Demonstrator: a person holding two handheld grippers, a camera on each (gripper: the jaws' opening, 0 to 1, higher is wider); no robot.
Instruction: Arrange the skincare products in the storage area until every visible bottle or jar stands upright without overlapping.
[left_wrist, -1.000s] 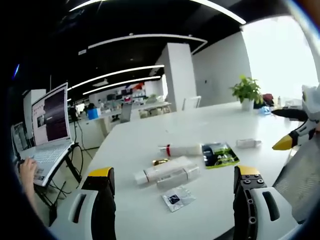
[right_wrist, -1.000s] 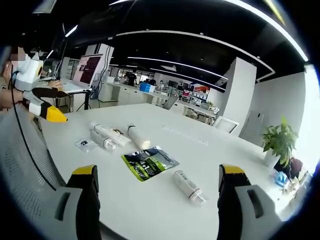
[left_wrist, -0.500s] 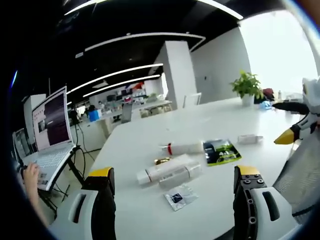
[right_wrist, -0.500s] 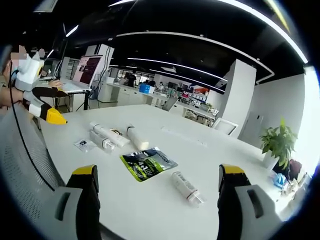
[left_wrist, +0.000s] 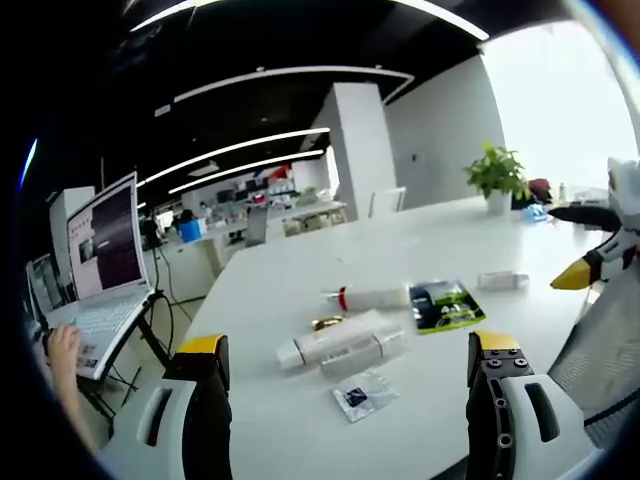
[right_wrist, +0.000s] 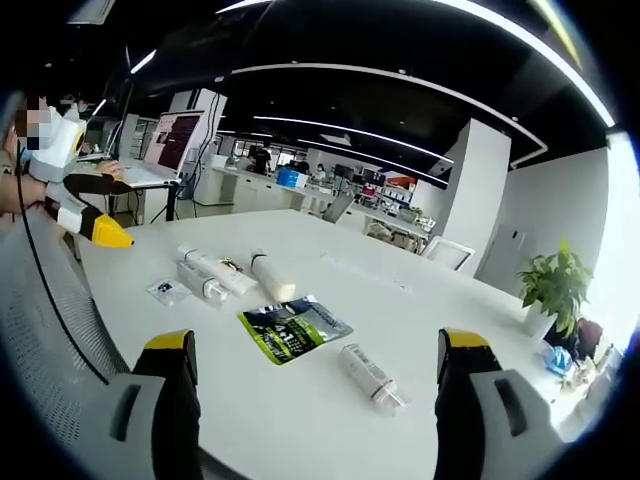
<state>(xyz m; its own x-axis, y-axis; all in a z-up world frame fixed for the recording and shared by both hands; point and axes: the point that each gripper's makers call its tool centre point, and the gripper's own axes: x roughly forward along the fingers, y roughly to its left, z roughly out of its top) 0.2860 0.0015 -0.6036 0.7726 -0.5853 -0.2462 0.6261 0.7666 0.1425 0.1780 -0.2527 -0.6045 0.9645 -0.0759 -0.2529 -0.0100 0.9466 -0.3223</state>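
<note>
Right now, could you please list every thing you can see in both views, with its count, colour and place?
white table: one, white, holds everything below.
tubes and bottles: four, white, lying flat; red-banded tube, long tube, clear-capped bottle beside it, small bottle apart.
green sachet: one, green and black, flat, mid-table.
clear packet: one, transparent with dark square, nearest edge.
gold item: one, small.
potted plant: one, green, far end.
laptop: one, on a stand, left.
left gripper: open, yellow-tipped.
right gripper: open, yellow-tipped.

An open-plan office is shown. A long white table (left_wrist: 300, 270), an open laptop (left_wrist: 100, 270) on a stand, rows of desks (right_wrist: 300, 190) and a potted plant (left_wrist: 497, 180) are seen under strip lights (right_wrist: 400, 75).
</note>
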